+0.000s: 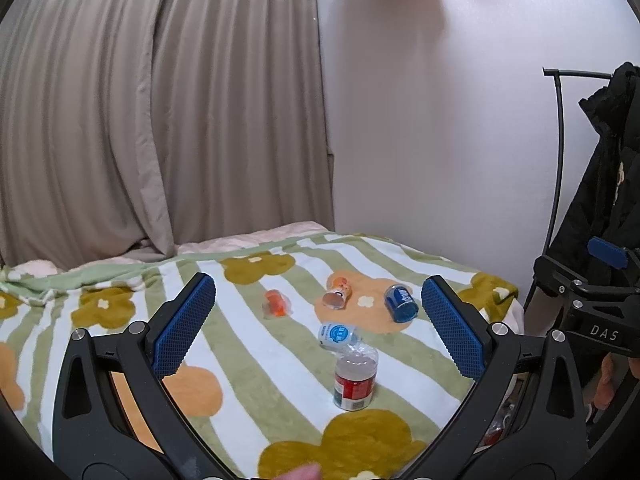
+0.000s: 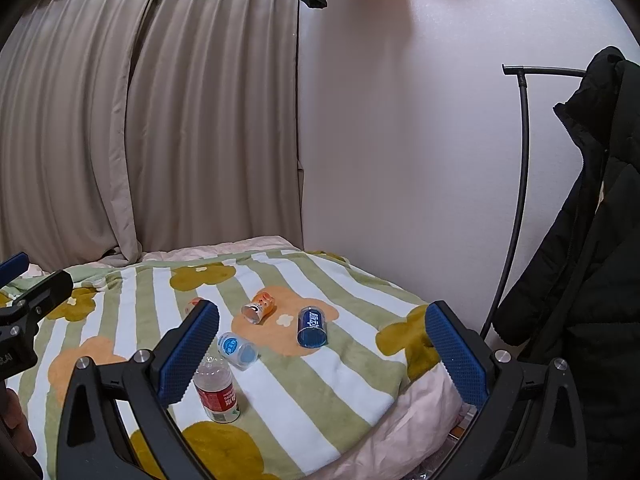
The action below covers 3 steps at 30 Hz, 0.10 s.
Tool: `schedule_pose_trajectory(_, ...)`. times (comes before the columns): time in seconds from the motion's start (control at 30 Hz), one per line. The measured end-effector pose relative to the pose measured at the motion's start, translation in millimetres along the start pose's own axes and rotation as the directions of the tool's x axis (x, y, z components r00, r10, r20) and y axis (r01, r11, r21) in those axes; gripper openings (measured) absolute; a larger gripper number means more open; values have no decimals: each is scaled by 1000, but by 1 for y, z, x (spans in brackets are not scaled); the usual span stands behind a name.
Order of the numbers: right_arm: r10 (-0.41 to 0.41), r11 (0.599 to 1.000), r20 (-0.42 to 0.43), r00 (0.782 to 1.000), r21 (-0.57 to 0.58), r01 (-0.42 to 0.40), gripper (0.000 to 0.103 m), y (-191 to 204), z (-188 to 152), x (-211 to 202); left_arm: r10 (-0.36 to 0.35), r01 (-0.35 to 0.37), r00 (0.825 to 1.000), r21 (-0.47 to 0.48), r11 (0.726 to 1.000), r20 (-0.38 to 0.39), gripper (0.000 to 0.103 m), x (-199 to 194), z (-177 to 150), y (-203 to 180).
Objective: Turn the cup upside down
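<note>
Several small cups lie on a striped floral blanket (image 1: 280, 360). A clear cup with a red label (image 1: 355, 380) stands mouth down nearest me; it also shows in the right wrist view (image 2: 218, 390). A clear cup with a blue label (image 1: 336, 336) (image 2: 237, 350), an orange cup (image 1: 338, 292) (image 2: 259, 306), a dark blue cup (image 1: 401, 303) (image 2: 312, 327) and a small orange-capped cup (image 1: 276, 303) lie on their sides. My left gripper (image 1: 318, 320) is open and empty above the blanket. My right gripper (image 2: 322, 344) is open and empty.
The blanket covers a bed (image 2: 400, 432) against a white wall (image 2: 400, 160) and grey curtains (image 2: 140, 120). A black coat (image 2: 592, 280) hangs on a rack at the right. The bed's edge falls away at the right.
</note>
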State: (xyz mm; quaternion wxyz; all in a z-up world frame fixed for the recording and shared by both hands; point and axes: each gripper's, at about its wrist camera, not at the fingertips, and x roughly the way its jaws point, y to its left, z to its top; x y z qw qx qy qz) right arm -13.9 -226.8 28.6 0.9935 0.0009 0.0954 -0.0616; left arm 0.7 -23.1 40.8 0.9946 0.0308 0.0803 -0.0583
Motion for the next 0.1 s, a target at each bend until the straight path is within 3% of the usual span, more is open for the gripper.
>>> schedule_pose_trajectory(0.1, -2, 1000, 1, 1000, -2, 2, 103, 0, 0, 0, 11, -12, 1000, 11, 1000, 16, 103, -3, -1, -1)
